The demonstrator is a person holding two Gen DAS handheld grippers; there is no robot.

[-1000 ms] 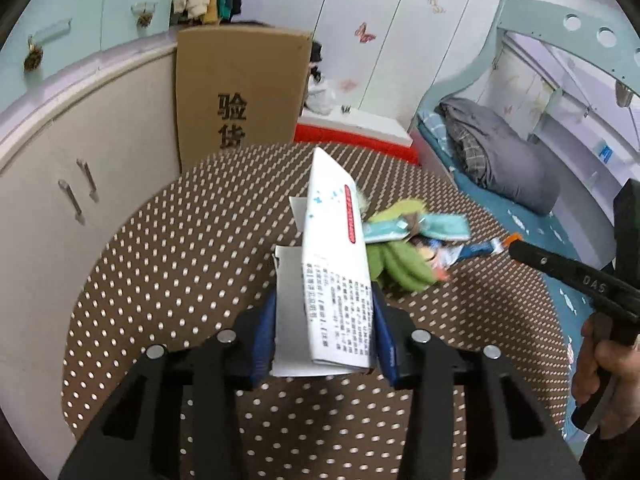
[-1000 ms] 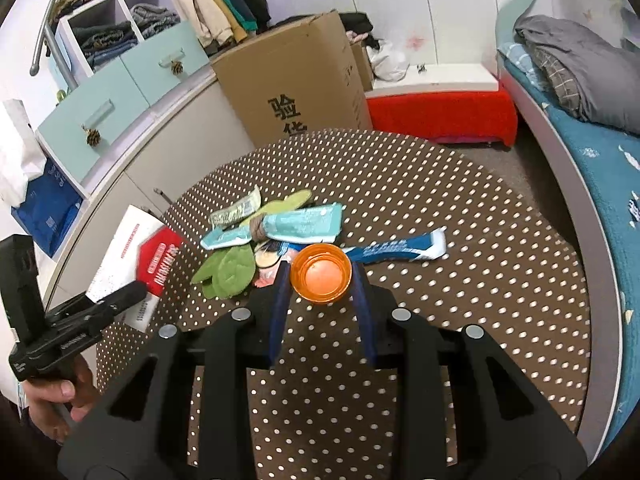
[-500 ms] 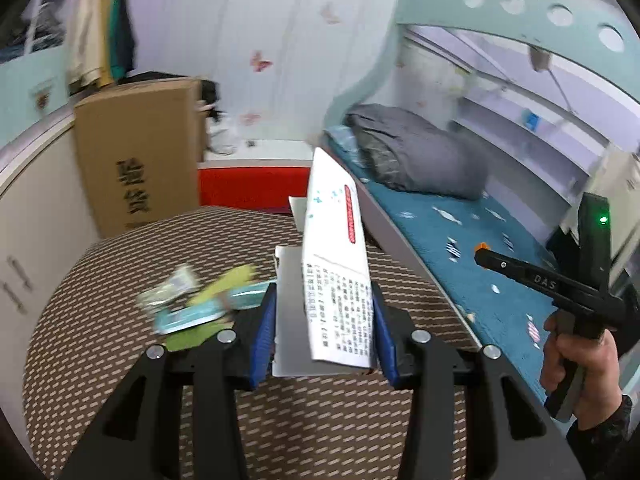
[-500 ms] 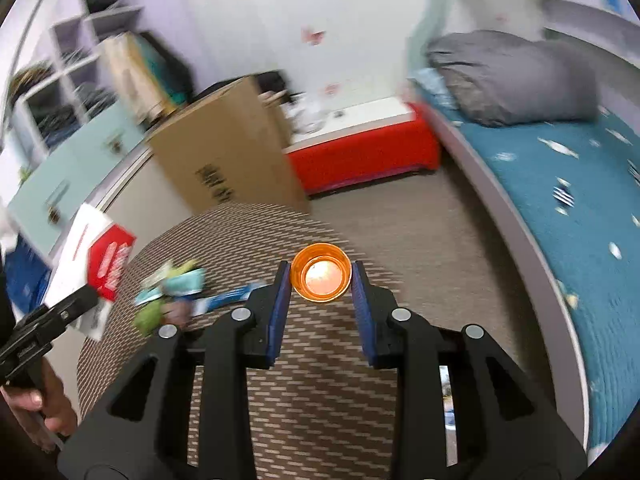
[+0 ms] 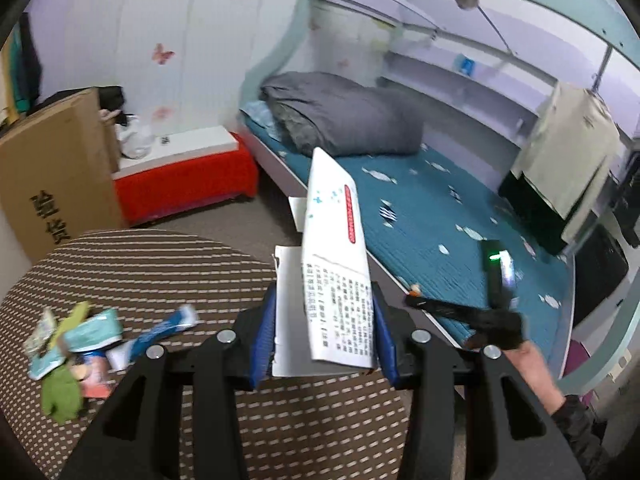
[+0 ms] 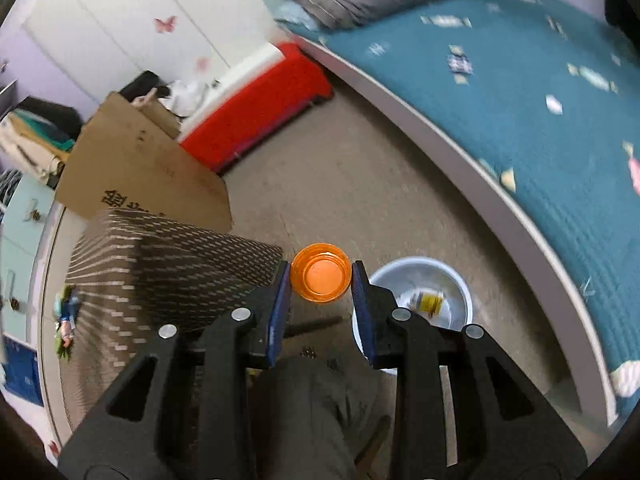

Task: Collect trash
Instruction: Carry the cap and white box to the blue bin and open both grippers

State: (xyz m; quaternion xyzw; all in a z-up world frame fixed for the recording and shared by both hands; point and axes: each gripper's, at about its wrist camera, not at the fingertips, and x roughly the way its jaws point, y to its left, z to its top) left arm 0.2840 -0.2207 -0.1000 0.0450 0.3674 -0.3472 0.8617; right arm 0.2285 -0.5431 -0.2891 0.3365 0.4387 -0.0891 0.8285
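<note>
My left gripper (image 5: 324, 336) is shut on a white carton (image 5: 334, 268) with red and black print, held upright above the table's right edge. Wrappers and green scraps (image 5: 76, 352) lie in a pile on the brown dotted table (image 5: 160, 264) at the left. My right gripper (image 6: 320, 280) is shut on a small orange cup (image 6: 320, 272), seen from above, over the floor beside the table (image 6: 160, 264). Just right of it on the floor stands a pale blue bin (image 6: 416, 280) with a yellow-labelled item (image 6: 428, 300) inside. The right gripper's tip (image 5: 416, 300) and the hand holding it show in the left wrist view.
A bed with a teal cover (image 5: 440, 216) and a grey bundle (image 5: 340, 120) runs along the right. A red-and-white box (image 5: 184, 176) and a tall cardboard box (image 5: 52, 184) stand at the back left. The person's trouser leg (image 6: 312, 408) lies below my right gripper. The floor (image 6: 360, 184) is grey.
Both grippers swung away from the table toward the bed side, each keeping its load. The right one dropped lower and rolled, and the blue bin came into view beside it.
</note>
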